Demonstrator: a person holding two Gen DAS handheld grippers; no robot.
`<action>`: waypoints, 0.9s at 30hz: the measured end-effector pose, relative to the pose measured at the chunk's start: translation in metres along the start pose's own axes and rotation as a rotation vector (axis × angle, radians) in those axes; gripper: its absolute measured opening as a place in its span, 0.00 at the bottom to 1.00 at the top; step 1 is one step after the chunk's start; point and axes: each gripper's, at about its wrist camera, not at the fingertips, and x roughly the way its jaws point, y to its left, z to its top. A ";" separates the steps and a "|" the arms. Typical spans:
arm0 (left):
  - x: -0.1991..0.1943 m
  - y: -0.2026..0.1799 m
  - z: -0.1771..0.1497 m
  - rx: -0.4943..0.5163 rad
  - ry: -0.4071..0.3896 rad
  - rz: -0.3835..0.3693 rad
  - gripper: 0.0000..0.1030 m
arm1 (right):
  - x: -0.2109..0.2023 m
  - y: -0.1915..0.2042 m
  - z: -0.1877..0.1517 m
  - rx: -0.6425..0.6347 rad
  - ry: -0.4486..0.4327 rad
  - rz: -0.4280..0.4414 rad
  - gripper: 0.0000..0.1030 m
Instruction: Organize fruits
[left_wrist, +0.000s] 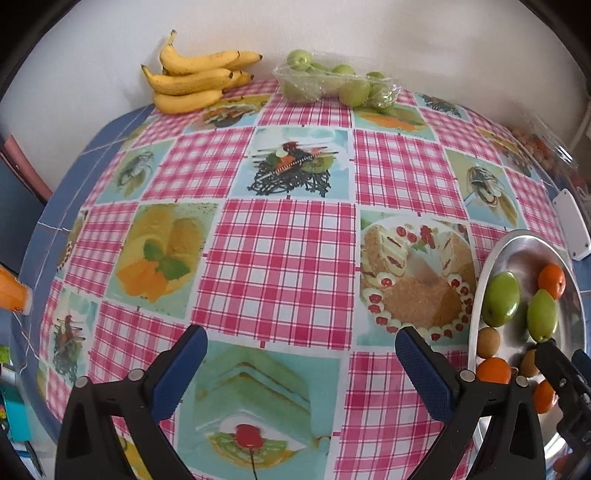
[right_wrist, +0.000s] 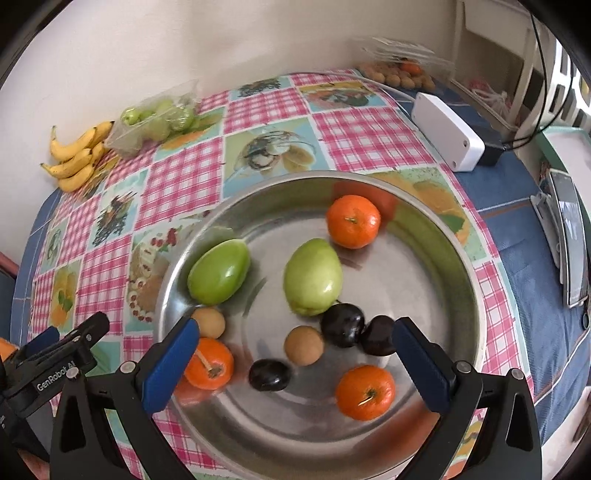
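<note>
Three oranges, two plums

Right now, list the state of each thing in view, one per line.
Left gripper: open, empty, over the tablecloth.
Right gripper: open, empty, over the tray.
Tray: holds loose mixed fruit.
Bananas: bunched, by the wall.
Green fruit bag: on the table, lying beside the bananas.

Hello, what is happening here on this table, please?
A person holds two tongs over a checked tablecloth. The right tongs, open and empty, hover above a round metal tray of mixed fruit. The left tongs, also open, are over bare cloth. Yellow bananas and bagged green fruits wait by the wall.
</note>
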 end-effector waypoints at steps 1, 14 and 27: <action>-0.003 0.001 -0.001 0.003 -0.012 -0.009 1.00 | -0.002 0.002 -0.001 -0.006 -0.004 -0.001 1.00; -0.026 0.012 -0.018 0.017 -0.061 0.058 1.00 | -0.011 0.030 -0.025 -0.050 0.001 0.002 1.00; -0.049 0.021 -0.044 0.045 -0.074 0.072 1.00 | -0.034 0.032 -0.050 -0.063 -0.022 -0.007 1.00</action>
